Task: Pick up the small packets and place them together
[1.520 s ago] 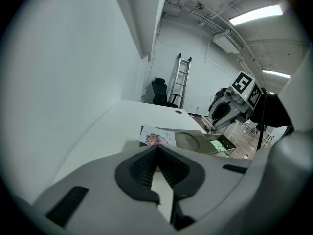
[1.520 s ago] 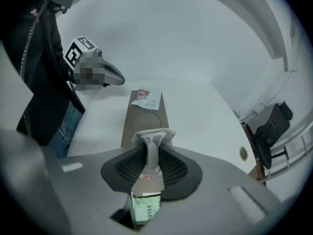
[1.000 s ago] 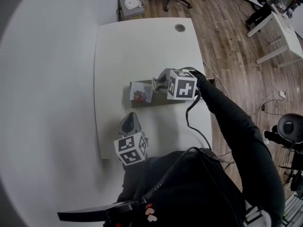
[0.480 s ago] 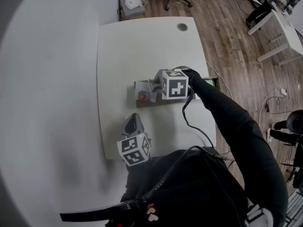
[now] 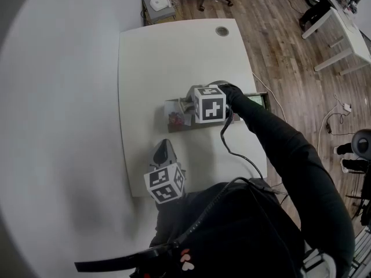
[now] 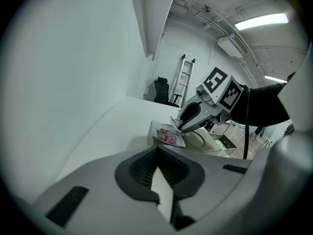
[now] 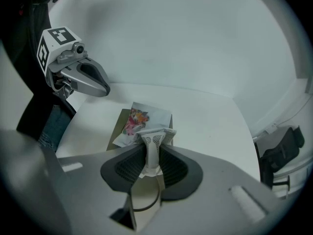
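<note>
- Hovering over the shallow brown box [image 7: 116, 132], the right gripper [image 7: 152, 152] pinches a small white patterned packet [image 7: 157, 135], jaws just easing apart, probably to release it beside the colourful printed packet [image 7: 142, 118]
- Unneeded here, the left gripper [image 6: 157, 153] rests aside, closed and empty

box [image 7: 116, 130] mostly hidden, packet [image 7: 142, 117] print perhaps floral

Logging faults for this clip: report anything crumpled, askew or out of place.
Only the white packet looks odd: it stands on edge, squeezed and creased between the right tongs, whose jaws have just eased open slightly, above the printed packet lying crooked across the brown box. Nothing spilled.
</note>
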`<state>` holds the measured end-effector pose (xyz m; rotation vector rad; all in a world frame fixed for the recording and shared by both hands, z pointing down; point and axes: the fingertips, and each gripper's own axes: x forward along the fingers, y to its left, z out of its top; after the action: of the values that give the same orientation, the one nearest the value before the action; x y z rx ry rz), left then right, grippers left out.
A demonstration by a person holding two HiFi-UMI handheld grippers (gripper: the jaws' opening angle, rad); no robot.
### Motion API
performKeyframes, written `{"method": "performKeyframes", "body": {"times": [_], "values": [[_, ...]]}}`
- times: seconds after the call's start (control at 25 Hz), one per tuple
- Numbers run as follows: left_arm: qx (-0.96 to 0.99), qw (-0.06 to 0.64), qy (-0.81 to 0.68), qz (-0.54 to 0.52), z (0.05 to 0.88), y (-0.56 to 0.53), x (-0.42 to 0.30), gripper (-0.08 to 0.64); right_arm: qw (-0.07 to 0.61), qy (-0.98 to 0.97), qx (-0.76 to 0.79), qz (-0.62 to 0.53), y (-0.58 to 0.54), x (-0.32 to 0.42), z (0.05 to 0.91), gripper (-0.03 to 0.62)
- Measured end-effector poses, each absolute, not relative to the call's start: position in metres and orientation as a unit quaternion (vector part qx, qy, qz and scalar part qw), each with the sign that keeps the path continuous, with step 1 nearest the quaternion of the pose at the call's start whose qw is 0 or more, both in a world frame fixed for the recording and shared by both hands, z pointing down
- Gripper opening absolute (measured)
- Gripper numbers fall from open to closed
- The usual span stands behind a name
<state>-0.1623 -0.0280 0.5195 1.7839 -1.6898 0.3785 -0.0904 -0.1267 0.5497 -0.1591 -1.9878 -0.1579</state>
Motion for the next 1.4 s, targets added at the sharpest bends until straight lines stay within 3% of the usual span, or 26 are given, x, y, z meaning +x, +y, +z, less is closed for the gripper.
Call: {"method": "performKeyframes", "body": {"times": [0.72,1.0,1.4], "values": [[0.685,0.322,-0.638,0.145,0.519,-0.033,-0.157,-0.002,0.531,-0.842,-0.081,-0.047,-0.12,-0.088,0.547,0.176],[0.686,0.316,-0.639,0.148,0.518,-0.032,-0.157,-0.001,0.514,-0.854,-0.066,-0.052,-0.124,-0.079,0.529,0.182],[0.694,0.31,-0.631,0.155,0.504,-0.034,-0.144,-0.002,0.496,-0.866,0.049,-0.029,-0.157,0.021,0.479,0.181]]}}
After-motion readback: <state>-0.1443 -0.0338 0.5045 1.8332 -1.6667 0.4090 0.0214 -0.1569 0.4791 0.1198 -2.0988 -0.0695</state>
